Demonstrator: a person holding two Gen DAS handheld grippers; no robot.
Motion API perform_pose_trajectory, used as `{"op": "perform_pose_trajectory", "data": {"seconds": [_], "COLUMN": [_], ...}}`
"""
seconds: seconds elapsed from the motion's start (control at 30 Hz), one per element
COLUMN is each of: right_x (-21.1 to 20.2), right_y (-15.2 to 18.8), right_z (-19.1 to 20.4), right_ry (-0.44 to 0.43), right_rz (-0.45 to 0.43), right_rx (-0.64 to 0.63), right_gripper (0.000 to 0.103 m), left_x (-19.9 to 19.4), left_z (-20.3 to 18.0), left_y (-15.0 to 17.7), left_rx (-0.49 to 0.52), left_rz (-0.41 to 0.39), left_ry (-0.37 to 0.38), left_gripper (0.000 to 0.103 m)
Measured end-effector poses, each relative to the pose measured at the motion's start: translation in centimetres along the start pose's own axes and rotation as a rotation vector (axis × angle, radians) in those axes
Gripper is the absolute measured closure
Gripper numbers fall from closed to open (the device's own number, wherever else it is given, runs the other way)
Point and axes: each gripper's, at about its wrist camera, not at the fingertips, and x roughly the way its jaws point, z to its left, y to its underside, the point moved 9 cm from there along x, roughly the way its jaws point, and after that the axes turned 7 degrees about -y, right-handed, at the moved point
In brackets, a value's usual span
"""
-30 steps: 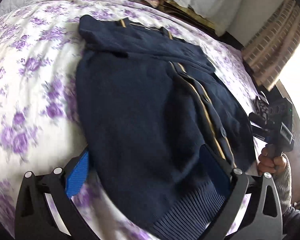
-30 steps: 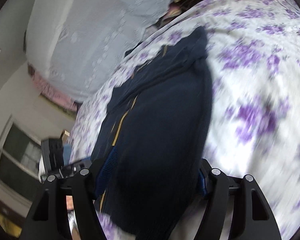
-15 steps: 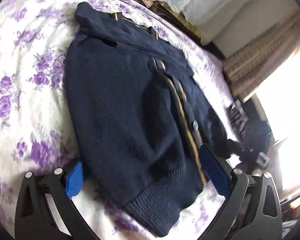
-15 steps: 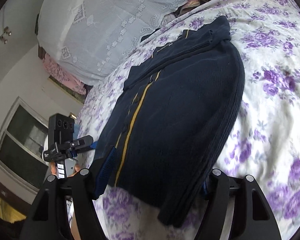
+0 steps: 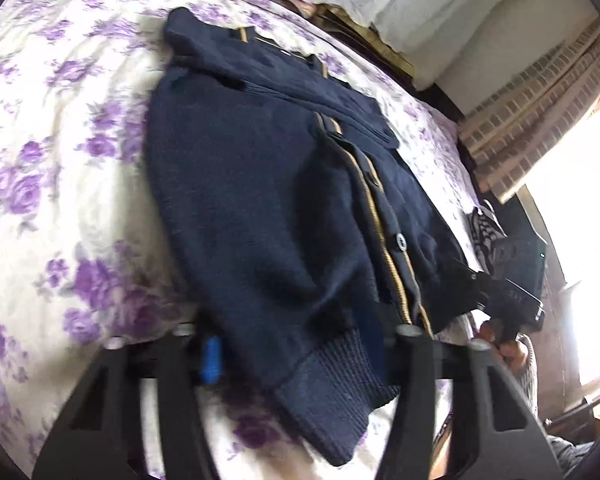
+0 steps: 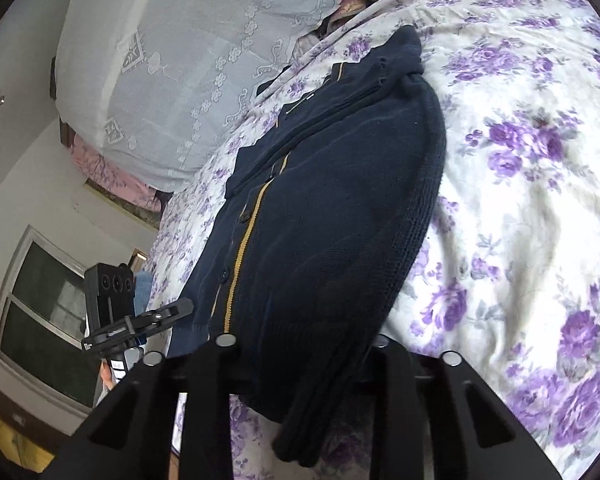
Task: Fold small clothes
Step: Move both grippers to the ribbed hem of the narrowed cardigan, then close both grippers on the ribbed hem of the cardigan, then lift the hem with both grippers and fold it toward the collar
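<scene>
While a navy cardigan point(image 5: 252, 208) with a tan button stripe lies flat on the bed's purple-flowered sheet point(image 5: 52, 128), you hold a gripper at each lower corner of it. Your left gripper point(image 5: 300, 356) has just been closing, and its fingers now pinch the ribbed hem. Your right gripper point(image 6: 300, 344) has just been closing too, and it pinches the folded edge of the hem

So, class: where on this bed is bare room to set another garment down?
Bare sheet left of the cardigan, and right of it. Crowded: the hem, where left gripper and right gripper have just closed on it; lace cover beyond the collar.
</scene>
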Motion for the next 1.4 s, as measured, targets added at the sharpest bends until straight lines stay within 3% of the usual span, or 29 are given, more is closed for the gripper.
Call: {"op": "perform_pose_trajectory", "data": {"seconds": [0.03, 0.17, 0.2, 0.23, 0.33, 0.4, 0.47, 0.6, 0.9, 1.4], "right_x": [-0.1, -0.2, 0.0, 0.3, 0.8, 0.6, 0.2, -1.2, -1.9, 0.0], "right_y": [0.1, 0.2, 0.3, 0.4, 0.6, 0.5, 0.3, -0.9, -5.2, -12.3], "right_z": [0.3, 1.2, 1.1, 0.9, 0.2, 0.4, 0.6, 2.0, 5.2, 6.4], "right_ry": [-0.001, -0.015, -0.013, -0.007, 0.011, 0.008, 0.003, -0.058, -0.12, -0.15], "right_rz": [-0.003, -0.004, 0.003, 0.015, 0.039, 0.027, 0.006, -0.044, -0.103, -0.141], "right_rx": [-0.007, -0.039, -0.036, -0.028, -0.006, -0.013, -0.022, -0.027, -0.069, -0.067], "right_gripper": [0.081, 0.085, 0.085, 0.085, 0.085, 0.087, 0.091, 0.094, 0.095, 0.095], "left_x": [-0.2, -0.5, 0.0, 0.6, 0.9, 0.9, 0.3, -1.3, -3.5, -2.6], "left_z": [-0.1, -0.8, -0.8, -0.8, -1.2, -1.2, -0.9, -1.6, -4.1, -4.8], "left_y": [0.0, 0.1, 0.2, 0.3, 0.3, 0.3, -0.1, -1.0, -6.1, -13.3], "left_rx": [0.007, 0.069, 0.08, 0.082, 0.096, 0.096, 0.091, 0.113, 0.151, 0.129], "left_rz": [-0.004, -0.02, 0.001, 0.023, 0.027, 0.018, -0.011, -0.064, -0.163, -0.227], "left_ry": [-0.006, -0.04, -0.054, -0.058, -0.051, -0.058, -0.077, -0.058, -0.046, -0.067], "left_gripper": [0.069, 0.073, 0.069, 0.057, 0.052, 0.057, 0.076, 0.085, 0.086, 0.086]}}
